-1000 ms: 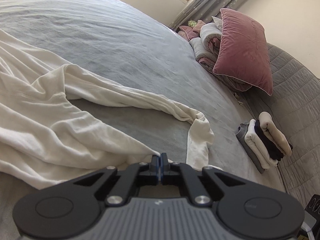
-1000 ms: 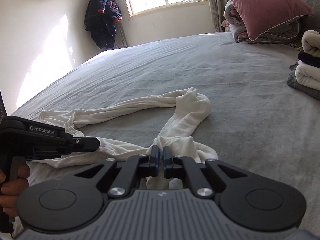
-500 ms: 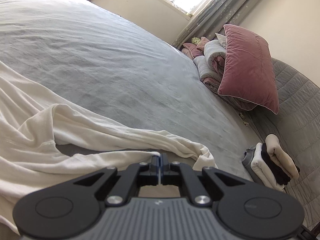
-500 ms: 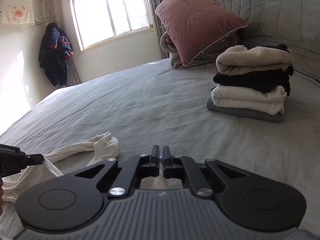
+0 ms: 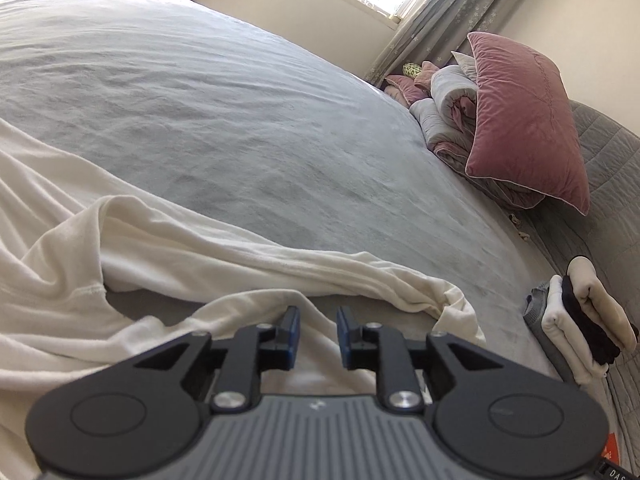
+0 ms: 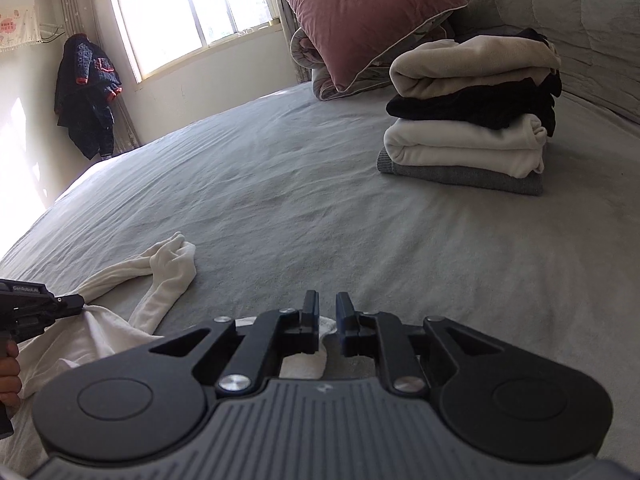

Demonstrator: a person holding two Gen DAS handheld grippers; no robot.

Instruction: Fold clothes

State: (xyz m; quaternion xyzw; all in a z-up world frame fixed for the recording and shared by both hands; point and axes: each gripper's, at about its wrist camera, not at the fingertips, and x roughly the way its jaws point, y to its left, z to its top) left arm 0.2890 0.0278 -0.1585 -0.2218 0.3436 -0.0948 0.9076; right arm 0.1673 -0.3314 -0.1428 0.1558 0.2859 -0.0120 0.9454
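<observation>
Your left gripper (image 5: pixel 318 330) has just been opening; its jaws stand narrowly apart over the white garment (image 5: pixel 120 280), pads clear of the cloth. Your right gripper (image 6: pixel 327 322) has also just been opening to a slim gap, with a bit of white cloth below it and nothing pinched. In the right wrist view the left tool's body reads "GenRobot.AI". The garment sprawls along the near edge of the grey bed (image 6: pixel 280 200), one sleeve (image 6: pixel 168 264) reaching inward. Further off, near the headboard edge, sits a stack of folded clothes (image 6: pixel 472 120), then a pink pillow (image 6: pixel 360 12).
</observation>
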